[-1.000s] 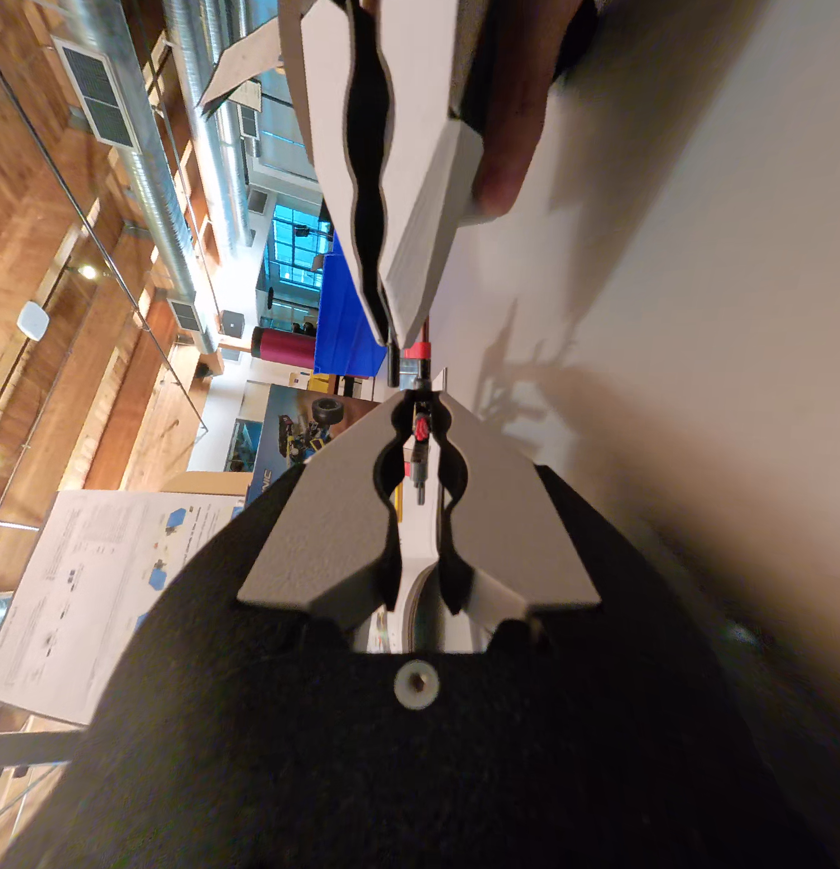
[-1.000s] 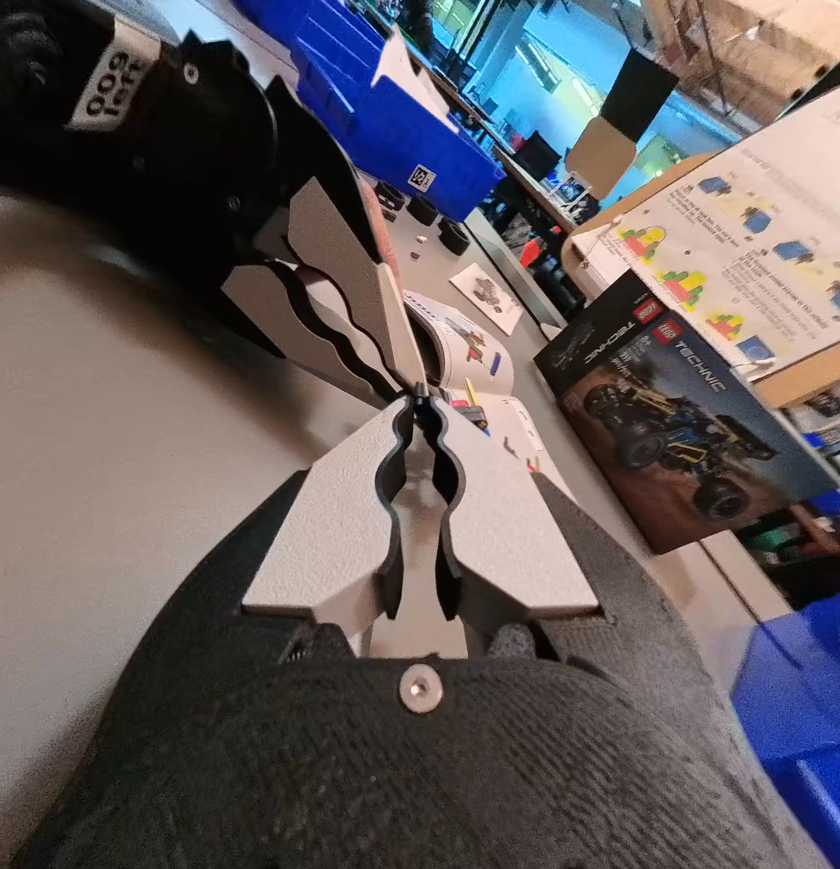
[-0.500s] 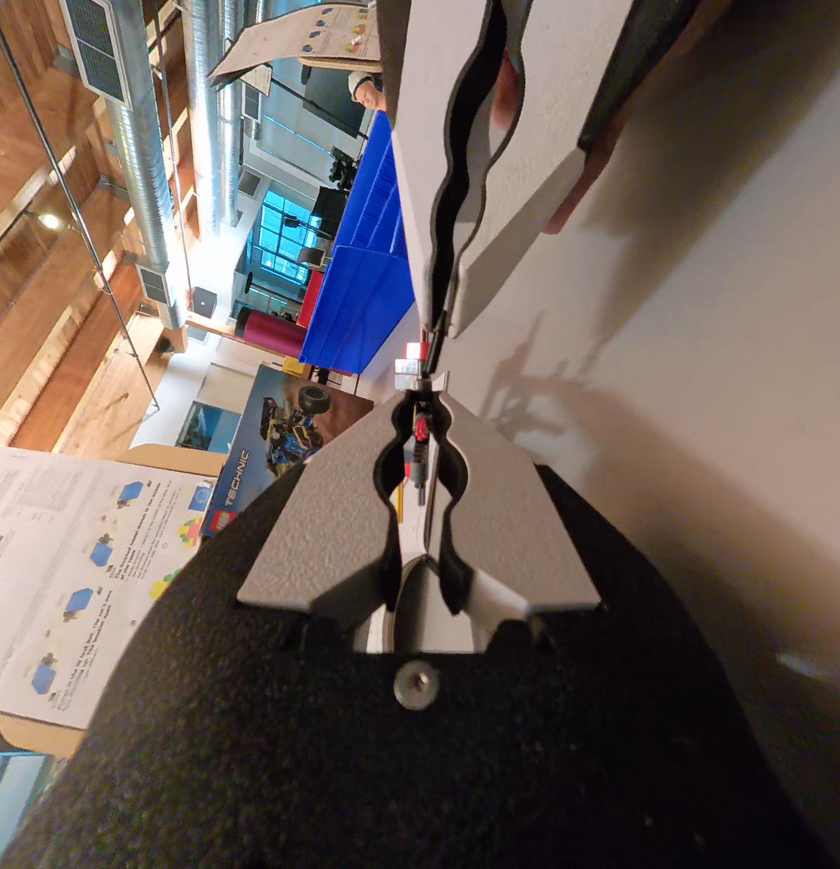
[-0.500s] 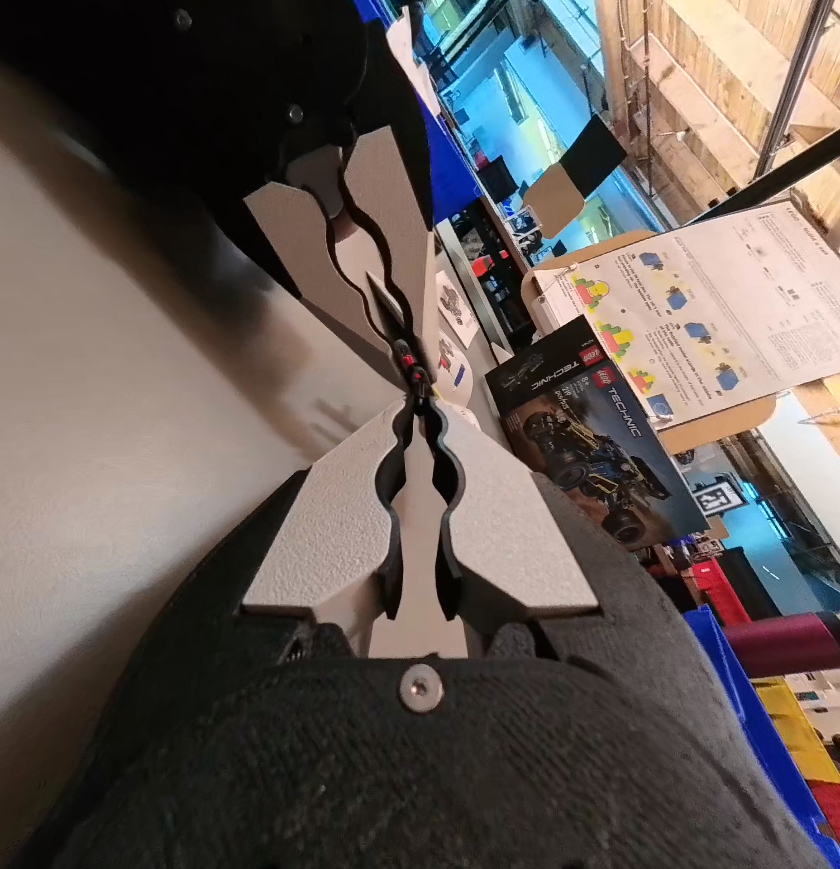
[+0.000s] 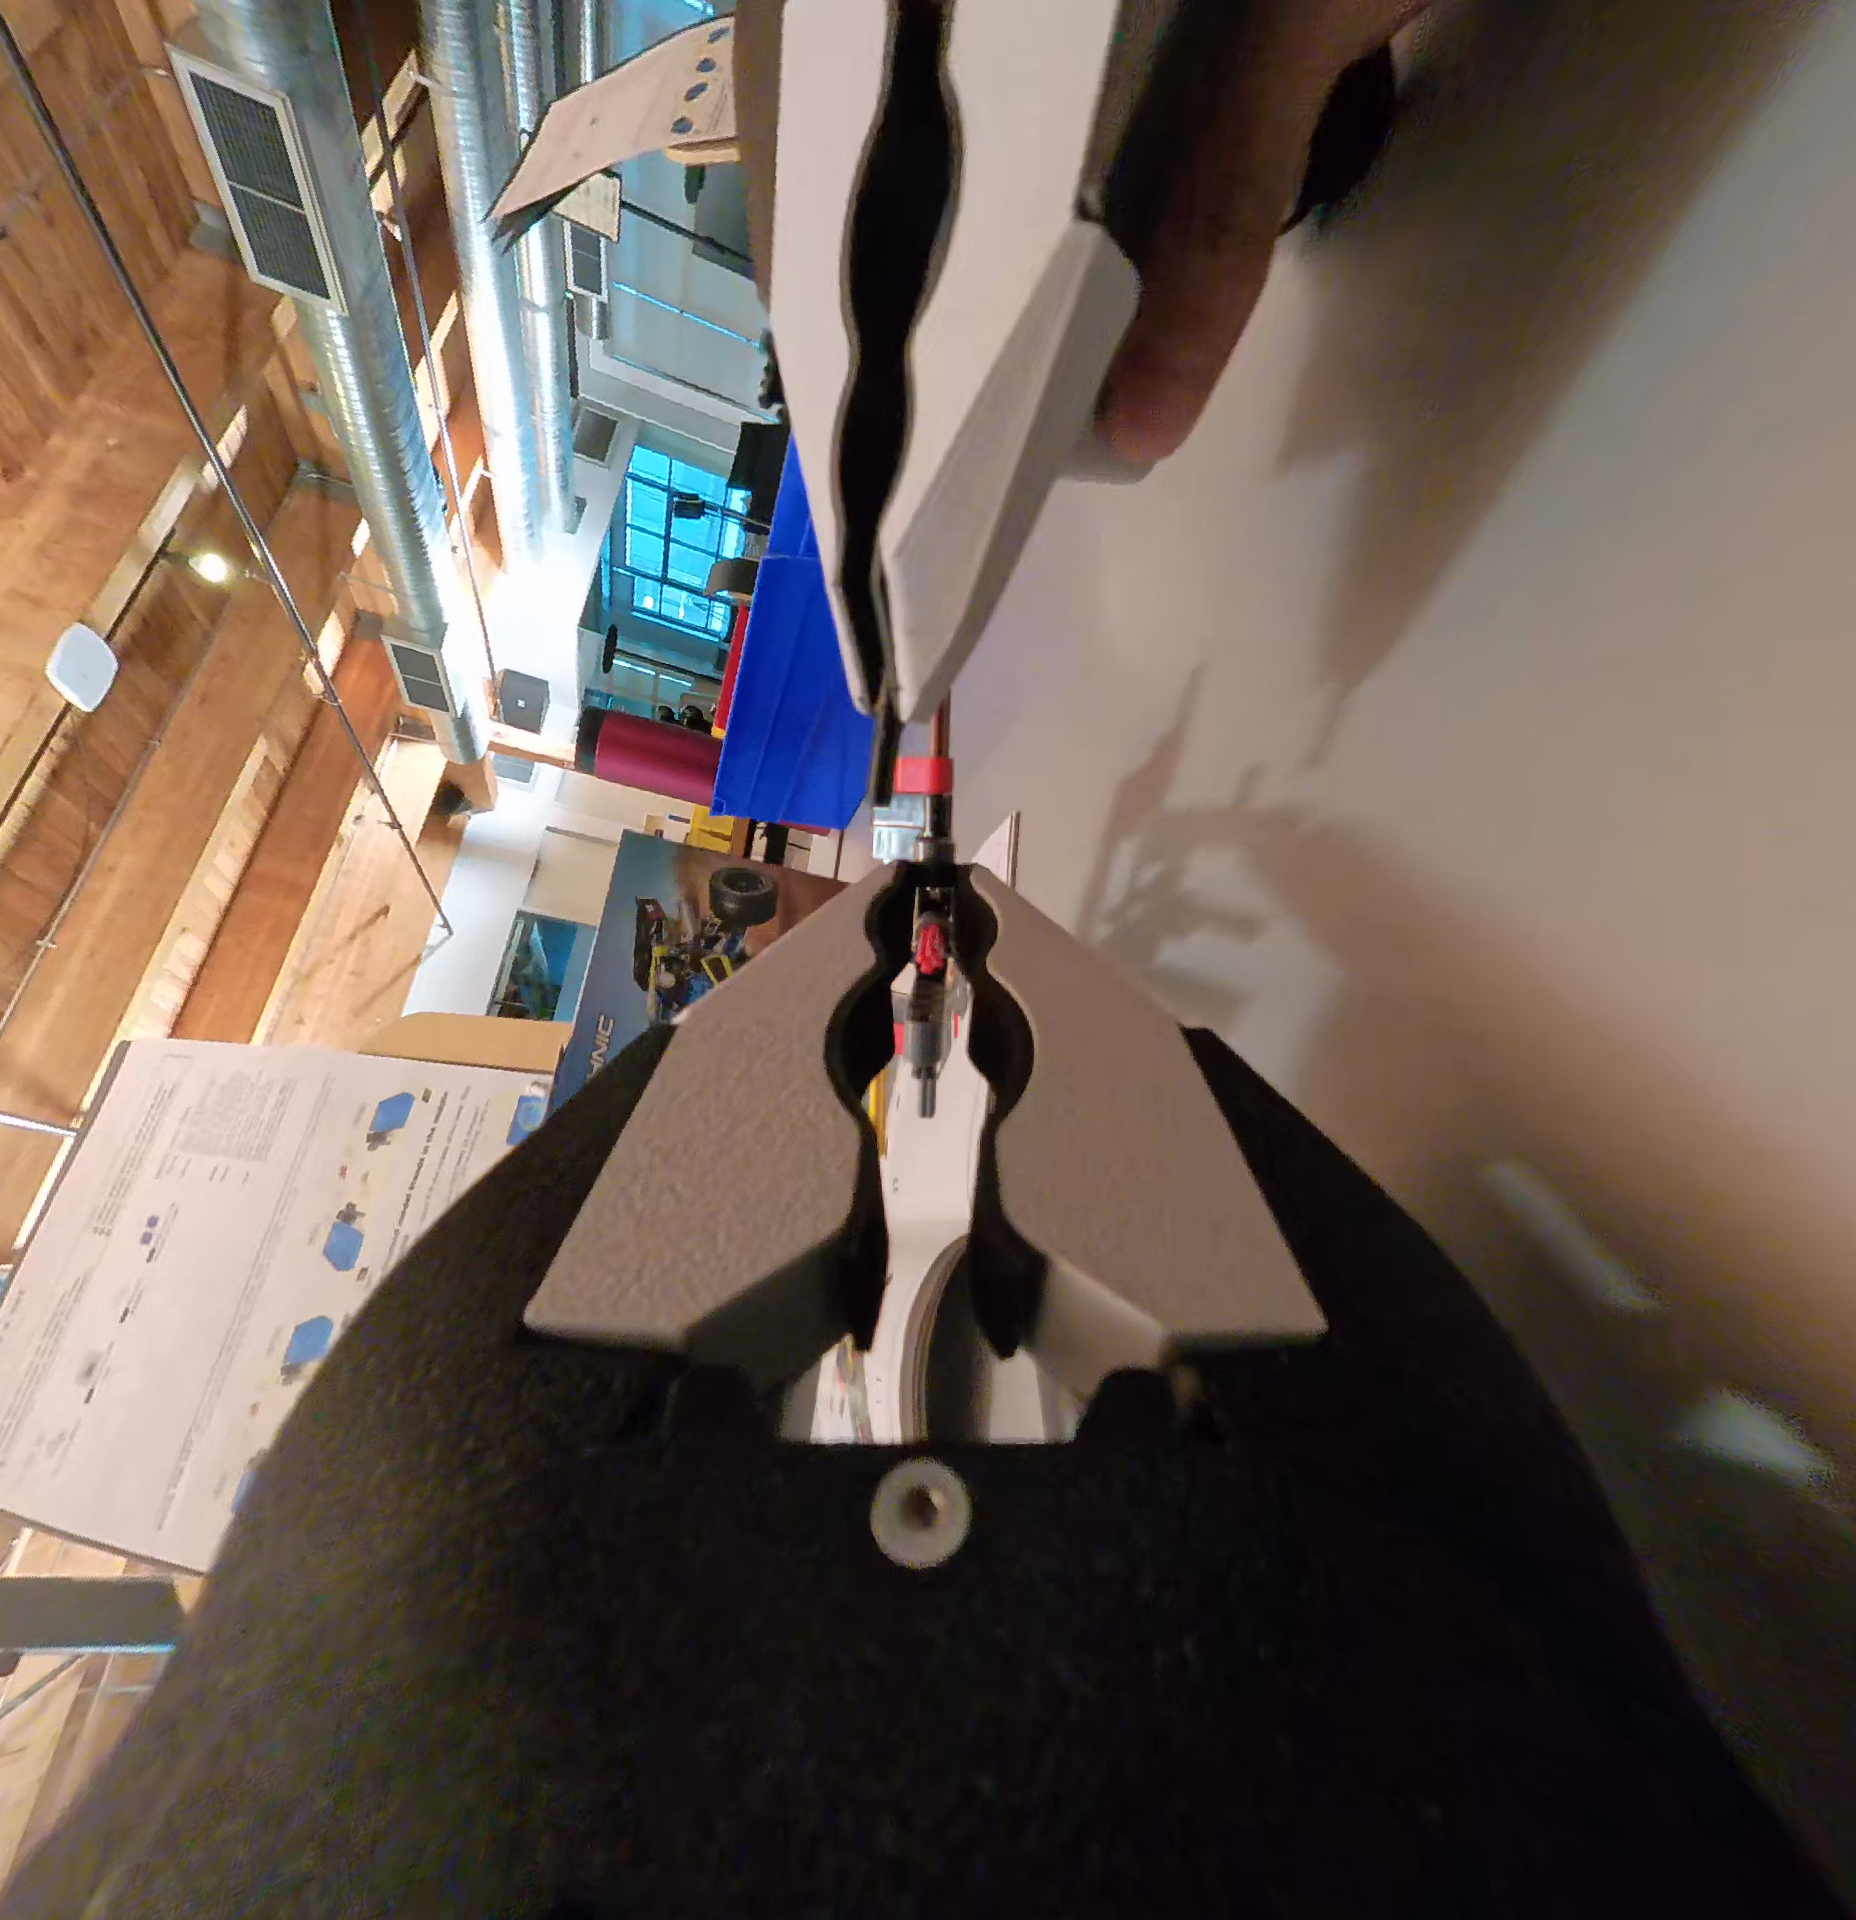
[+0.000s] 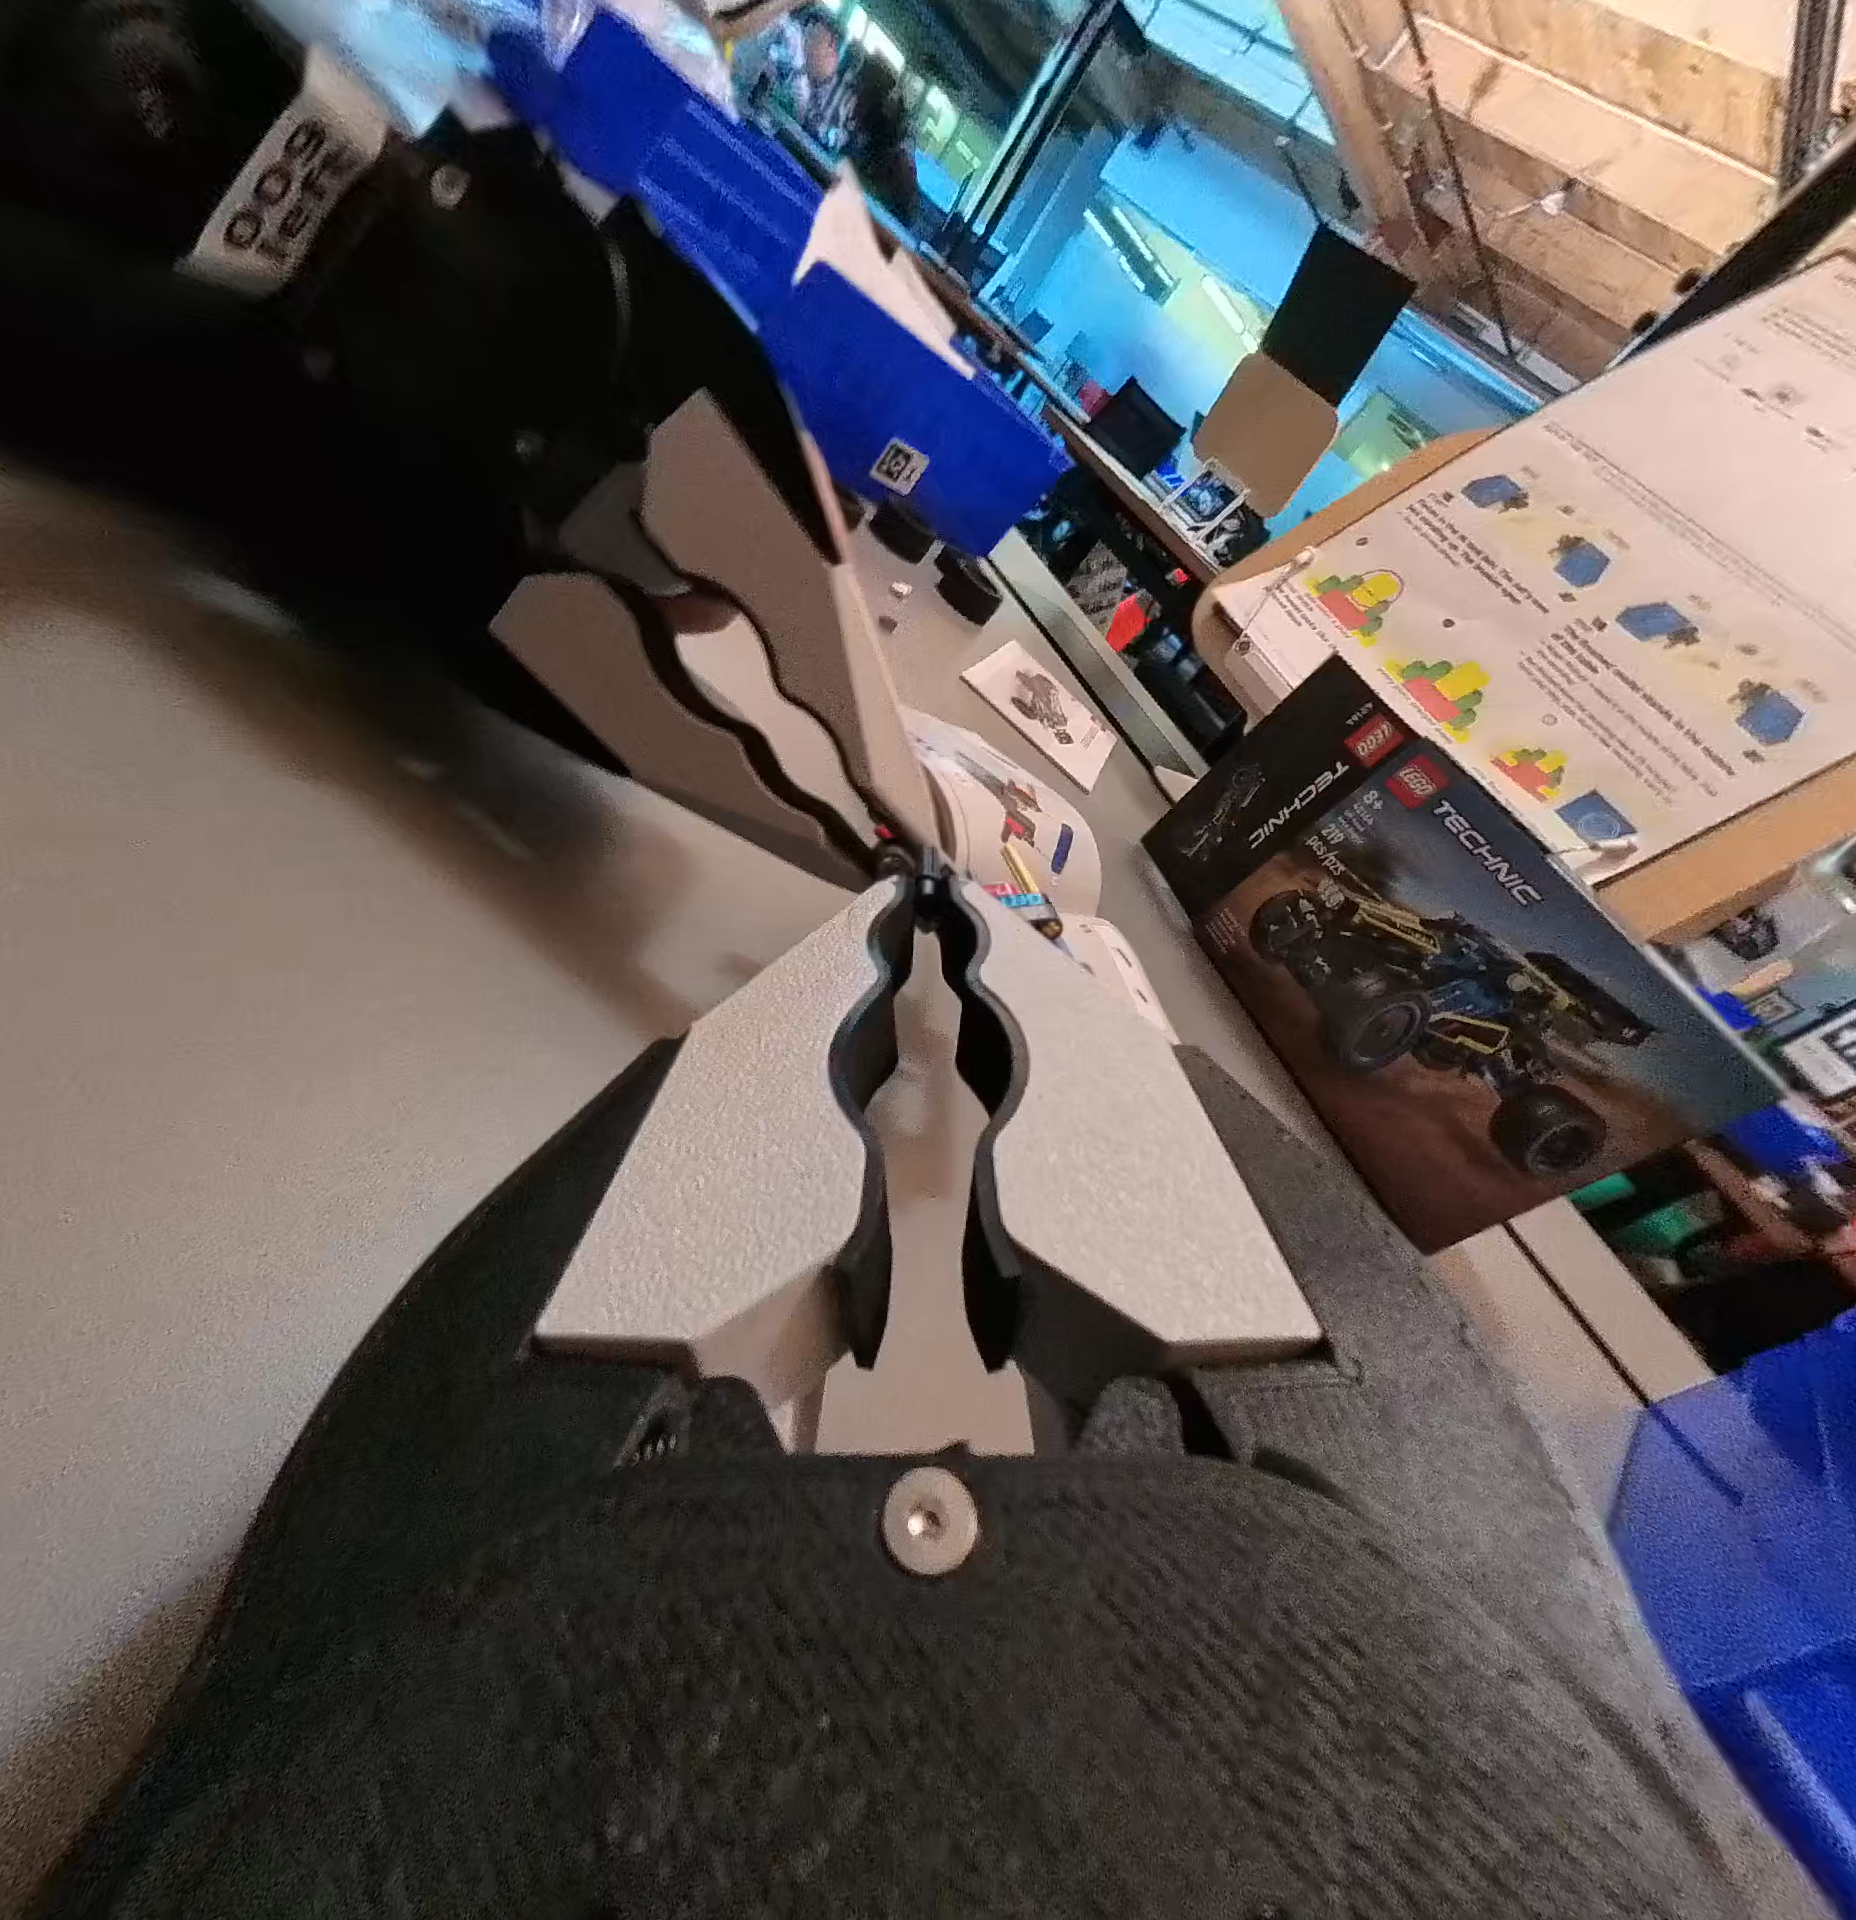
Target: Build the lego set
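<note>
Two hand-held grippers meet tip to tip over a pale counter (image 6: pixel 228 1039), a small lego assembly (image 5: pixel 929 956) between them.

Largest first: the counter runs bare across the left of the right wrist view, leaving open room there, while its right edge is crowded by the lego box (image 6: pixel 1443 956), an instruction sheet (image 6: pixel 1630 623) above it and blue bins (image 6: pixel 872 364) at upper centre. The open booklet (image 6: pixel 1017 821) lies just past the tips. The left hand-held gripper (image 5: pixel 929 883) is clamped on the thin grey-and-red lego assembly at frame centre; the right hand-held gripper (image 6: pixel 924 894) is closed on its dark end. Only the left wrist view shows a red bush (image 5: pixel 922 774) beyond the tips and a person's finger (image 5: pixel 1173 343) at upper right.
</note>
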{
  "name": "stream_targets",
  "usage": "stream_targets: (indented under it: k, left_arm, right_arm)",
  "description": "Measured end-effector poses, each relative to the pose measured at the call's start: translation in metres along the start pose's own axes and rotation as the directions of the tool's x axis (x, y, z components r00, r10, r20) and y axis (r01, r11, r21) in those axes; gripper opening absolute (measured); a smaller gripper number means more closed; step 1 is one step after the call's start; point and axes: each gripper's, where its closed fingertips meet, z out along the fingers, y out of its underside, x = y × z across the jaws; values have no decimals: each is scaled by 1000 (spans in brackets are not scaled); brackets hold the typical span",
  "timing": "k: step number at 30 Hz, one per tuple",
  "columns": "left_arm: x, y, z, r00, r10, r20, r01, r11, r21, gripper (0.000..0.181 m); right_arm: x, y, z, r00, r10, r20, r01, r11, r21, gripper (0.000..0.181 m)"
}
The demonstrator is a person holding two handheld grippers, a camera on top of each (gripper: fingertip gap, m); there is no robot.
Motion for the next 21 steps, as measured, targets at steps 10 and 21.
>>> stream_targets:
  k: [10, 21]
  left_arm:
    - [-3, 0, 0, 1000, 16, 25, -16, 1000, -12, 5]
    - [-8, 4, 0, 999, 3, 49, -1, 1000, -31, 5]
  right_arm:
    - [-6, 3, 4, 992, 77, 96, -74, 997, -34, 4]
    - [3, 2, 7, 844, 516, 148, -504, 856, -112, 3]
